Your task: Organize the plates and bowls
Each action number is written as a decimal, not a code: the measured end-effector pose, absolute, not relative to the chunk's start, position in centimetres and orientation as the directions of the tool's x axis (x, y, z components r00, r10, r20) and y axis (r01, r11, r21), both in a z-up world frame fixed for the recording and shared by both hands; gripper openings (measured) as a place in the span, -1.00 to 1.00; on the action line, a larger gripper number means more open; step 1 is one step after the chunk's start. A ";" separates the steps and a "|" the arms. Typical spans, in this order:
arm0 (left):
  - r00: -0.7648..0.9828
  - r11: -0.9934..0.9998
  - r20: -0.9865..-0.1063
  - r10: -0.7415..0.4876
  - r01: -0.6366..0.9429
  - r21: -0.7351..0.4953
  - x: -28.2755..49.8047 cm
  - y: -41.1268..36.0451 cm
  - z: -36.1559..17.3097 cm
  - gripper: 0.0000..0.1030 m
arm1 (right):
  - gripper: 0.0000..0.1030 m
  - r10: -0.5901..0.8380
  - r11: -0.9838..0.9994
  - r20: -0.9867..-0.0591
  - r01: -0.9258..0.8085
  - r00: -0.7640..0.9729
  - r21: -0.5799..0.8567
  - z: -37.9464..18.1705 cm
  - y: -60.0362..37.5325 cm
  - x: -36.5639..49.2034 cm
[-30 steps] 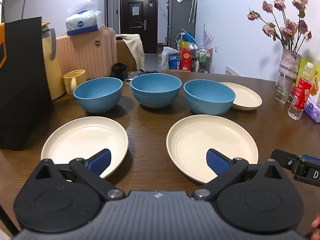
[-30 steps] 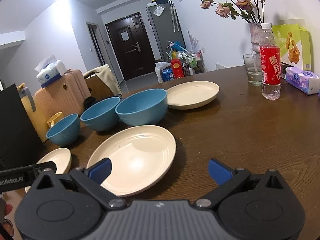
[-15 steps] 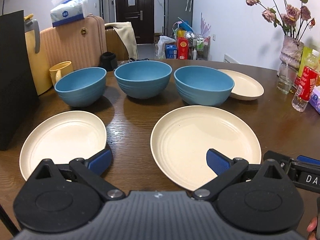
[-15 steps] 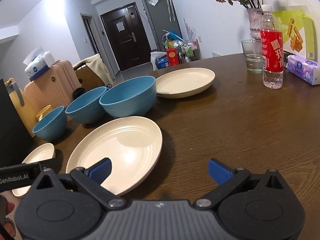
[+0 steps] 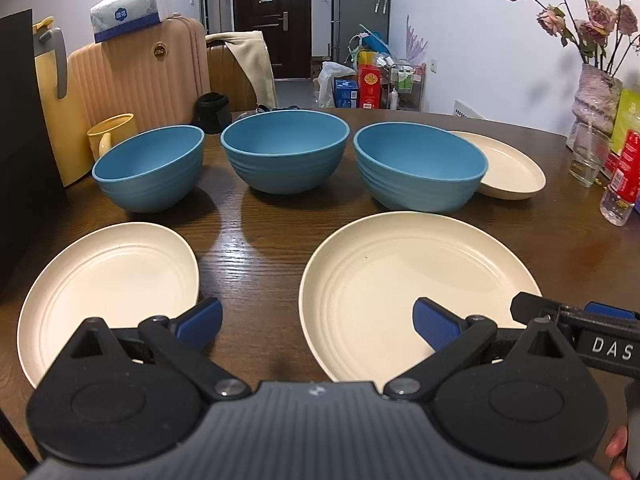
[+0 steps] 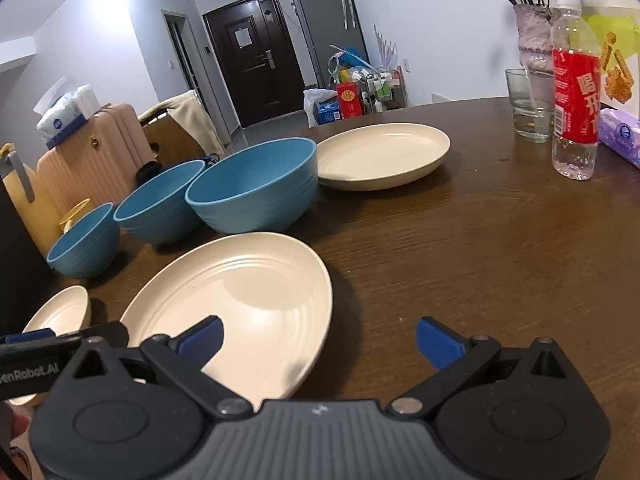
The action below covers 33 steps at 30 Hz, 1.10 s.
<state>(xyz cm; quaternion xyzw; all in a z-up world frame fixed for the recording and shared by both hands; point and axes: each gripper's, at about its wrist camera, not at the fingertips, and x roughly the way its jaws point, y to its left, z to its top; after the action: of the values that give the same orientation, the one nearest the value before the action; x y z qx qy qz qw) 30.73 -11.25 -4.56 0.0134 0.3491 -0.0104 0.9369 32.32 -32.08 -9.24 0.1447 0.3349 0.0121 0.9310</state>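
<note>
From the left wrist, three blue bowls (image 5: 284, 152) stand in a row on the table (image 5: 256, 224), two cream plates (image 5: 416, 292) lie before them and a third sits behind the right bowl. The left gripper (image 5: 316, 320) hangs spread wide and empty between the near plates.

The right wrist alone shows the red-labelled bottle (image 6: 574, 92) whole. The right gripper (image 6: 320, 338) gapes empty over the near plate's (image 6: 240, 300) right rim.

Three bowls stand in a row across the table (image 5: 256, 220): left bowl (image 5: 150, 168), middle bowl (image 5: 285, 150), right bowl (image 5: 418, 164). In front of the middle bowl, one plate (image 5: 108, 284) lies to its left and another plate (image 5: 404, 280) to its right. A third plate (image 5: 512, 168) sits just behind and right of the right bowl.
</note>
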 end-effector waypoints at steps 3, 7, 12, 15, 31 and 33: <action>0.752 1.000 -0.659 -0.013 0.023 0.007 31.6 -10.9 -4.8 1.00 | 0.99 0.118 0.958 -0.627 0.077 0.770 0.275 -9.5 -31.8 33.5; 0.744 1.000 -0.667 -0.020 0.022 -0.006 32.5 -10.6 -5.3 1.00 | 0.95 0.116 0.956 -0.632 0.086 0.766 0.280 -10.2 -31.4 34.7; 0.737 0.999 -0.675 -0.038 0.034 -0.019 33.4 -10.6 -6.0 1.00 | 0.85 0.120 0.946 -0.627 0.104 0.770 0.308 -11.3 -31.8 35.2; 0.727 0.998 -0.684 -0.063 0.046 -0.044 33.8 -10.5 -6.4 1.00 | 0.82 0.116 0.941 -0.614 0.111 0.781 0.319 -11.4 -32.1 35.2; 0.666 0.994 -0.738 -0.112 0.068 -0.090 34.2 -10.9 -7.7 0.49 | 0.12 0.140 0.927 -0.581 0.101 0.802 0.362 -11.7 -32.2 34.1; 0.651 0.993 -0.751 -0.114 0.064 -0.095 34.5 -10.8 -7.9 0.42 | 0.01 0.152 0.922 -0.581 0.096 0.799 0.374 -11.7 -32.3 34.0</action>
<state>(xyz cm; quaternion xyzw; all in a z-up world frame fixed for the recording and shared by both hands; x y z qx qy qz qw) 34.45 -10.85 -7.90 -0.0300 0.4151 -0.0491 0.9080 34.01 -32.35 -11.73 0.1965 0.3164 0.0150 0.9279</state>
